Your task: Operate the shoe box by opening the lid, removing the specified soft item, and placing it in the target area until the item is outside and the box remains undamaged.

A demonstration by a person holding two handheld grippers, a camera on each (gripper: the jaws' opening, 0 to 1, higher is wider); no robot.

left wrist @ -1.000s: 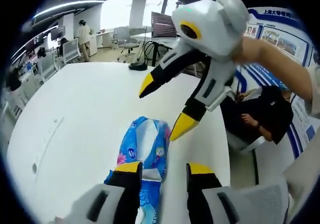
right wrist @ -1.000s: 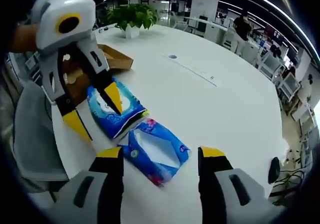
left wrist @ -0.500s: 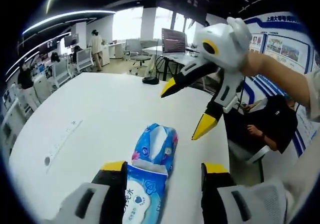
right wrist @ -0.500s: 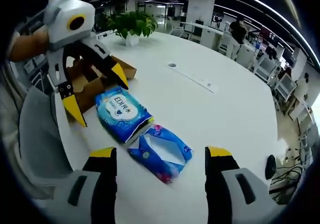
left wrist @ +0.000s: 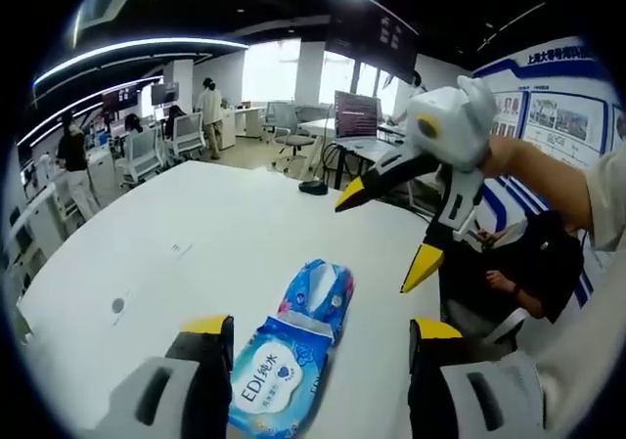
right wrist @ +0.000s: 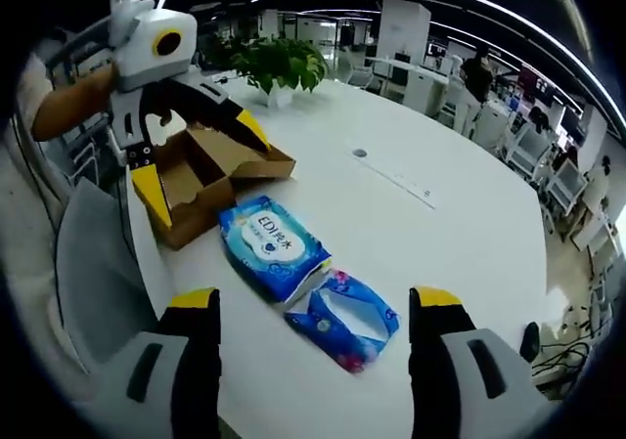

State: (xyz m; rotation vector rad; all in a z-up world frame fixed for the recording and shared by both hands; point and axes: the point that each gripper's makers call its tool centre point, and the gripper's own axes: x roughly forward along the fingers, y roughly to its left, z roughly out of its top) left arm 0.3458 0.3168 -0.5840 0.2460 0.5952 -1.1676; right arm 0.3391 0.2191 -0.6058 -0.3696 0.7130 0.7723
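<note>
- Blue wipes pack (right wrist: 273, 246) lies at 12 o'clock from the right gripper (right wrist: 315, 304), long axis toward 11 (floral pack (right wrist: 350, 314) beside it).
- Both grippers' jaws apart, empty; left gripper (left wrist: 318, 329) hovers.

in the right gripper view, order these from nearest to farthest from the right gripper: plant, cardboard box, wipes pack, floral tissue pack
1. Floral tissue pack, on the table just ahead of the right gripper, between its jaws.
2. Wipes pack, touching the tissue pack, slightly left and farther.
3. Cardboard box, open, beyond the wipes to the left.
4. Plant, at the far table edge.
</note>
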